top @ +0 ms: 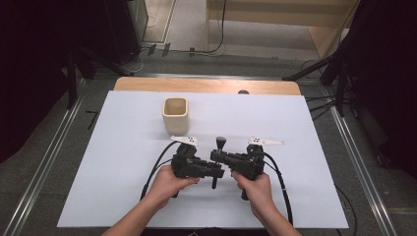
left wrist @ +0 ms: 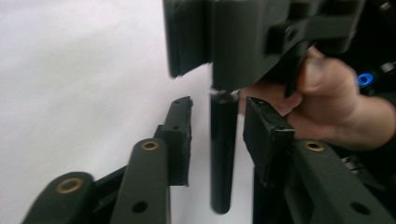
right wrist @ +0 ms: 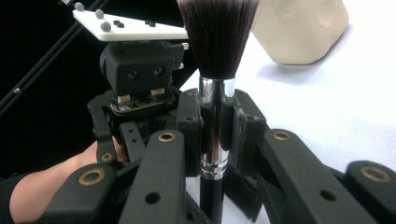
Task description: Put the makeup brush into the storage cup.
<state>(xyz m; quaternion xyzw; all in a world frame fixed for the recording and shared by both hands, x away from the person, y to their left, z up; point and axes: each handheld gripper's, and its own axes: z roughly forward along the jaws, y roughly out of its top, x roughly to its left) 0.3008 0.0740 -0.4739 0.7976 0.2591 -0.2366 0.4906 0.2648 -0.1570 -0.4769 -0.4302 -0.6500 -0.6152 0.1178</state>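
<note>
Cream cup (top: 175, 114) upright, contents unseen

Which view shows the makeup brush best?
The right gripper view: the brush stands close up, bristles and metal collar sharp. The left gripper view shows its black handle; the high view a small, distant brush.

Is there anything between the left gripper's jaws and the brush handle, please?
Nothing visible does. The black brush handle hangs between the left gripper's jaws with open gaps on both sides, while the right gripper clamps the brush's silver ferrule above.
</note>
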